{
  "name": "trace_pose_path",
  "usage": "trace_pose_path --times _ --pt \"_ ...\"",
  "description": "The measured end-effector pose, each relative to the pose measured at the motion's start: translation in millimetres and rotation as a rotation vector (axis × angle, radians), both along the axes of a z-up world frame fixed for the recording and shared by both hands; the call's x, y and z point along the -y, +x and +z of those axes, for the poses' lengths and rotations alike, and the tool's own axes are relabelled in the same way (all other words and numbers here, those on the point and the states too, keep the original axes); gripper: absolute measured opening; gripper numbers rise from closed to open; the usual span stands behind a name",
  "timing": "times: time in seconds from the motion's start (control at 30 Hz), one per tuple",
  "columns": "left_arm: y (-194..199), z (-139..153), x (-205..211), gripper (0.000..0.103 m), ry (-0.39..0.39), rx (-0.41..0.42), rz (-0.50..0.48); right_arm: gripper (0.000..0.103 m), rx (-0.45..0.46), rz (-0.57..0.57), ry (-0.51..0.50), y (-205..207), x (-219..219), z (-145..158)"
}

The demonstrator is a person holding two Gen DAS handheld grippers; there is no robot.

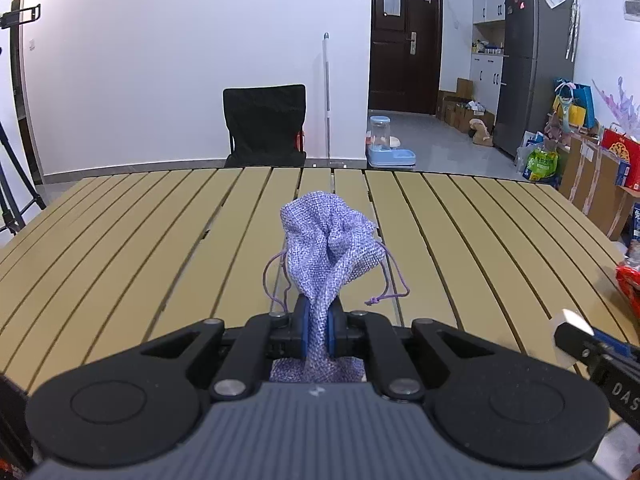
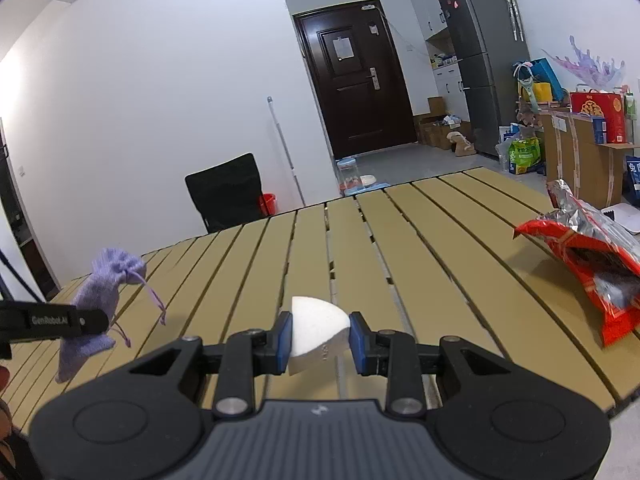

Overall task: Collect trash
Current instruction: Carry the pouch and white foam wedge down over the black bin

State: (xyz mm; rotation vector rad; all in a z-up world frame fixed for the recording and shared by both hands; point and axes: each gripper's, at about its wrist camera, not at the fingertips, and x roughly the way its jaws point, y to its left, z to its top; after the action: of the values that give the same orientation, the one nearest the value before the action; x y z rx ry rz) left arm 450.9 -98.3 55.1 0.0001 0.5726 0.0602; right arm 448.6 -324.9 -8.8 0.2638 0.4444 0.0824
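Two tools [image 1: 318,332] [image 2: 319,338], pouch [image 1: 326,248] and foam [image 2: 316,328] clamped.

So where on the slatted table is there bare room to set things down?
Bare slats run from the purple drawstring pouch across the table middle to the far edge. It is crowded only at the right edge, by the red snack bag.

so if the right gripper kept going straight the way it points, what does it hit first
Probably the bare slatted table. The right gripper, shut on the white foam wedge, tilts downward, with the red snack bag off to the side.
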Motion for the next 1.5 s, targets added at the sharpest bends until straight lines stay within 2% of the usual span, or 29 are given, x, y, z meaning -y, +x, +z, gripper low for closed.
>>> trace_pose_path --times 0.4,0.77,1.17,1.5 --pt "-64 12 -27 0.009 -0.001 0.019 0.012 0.029 0.002 0.048 -0.038 -64 -38 17" --pt "-121 9 -49 0.009 0.0 0.023 0.021 0.029 -0.005 0.086 -0.078 -124 -63 26" --pt "-189 -6 -72 0.009 0.011 0.017 0.021 0.029 -0.007 0.127 -0.122 -186 -91 27" --pt "-236 -25 -80 0.009 0.034 -0.007 0.014 0.029 -0.029 0.156 -0.134 -233 -108 11"
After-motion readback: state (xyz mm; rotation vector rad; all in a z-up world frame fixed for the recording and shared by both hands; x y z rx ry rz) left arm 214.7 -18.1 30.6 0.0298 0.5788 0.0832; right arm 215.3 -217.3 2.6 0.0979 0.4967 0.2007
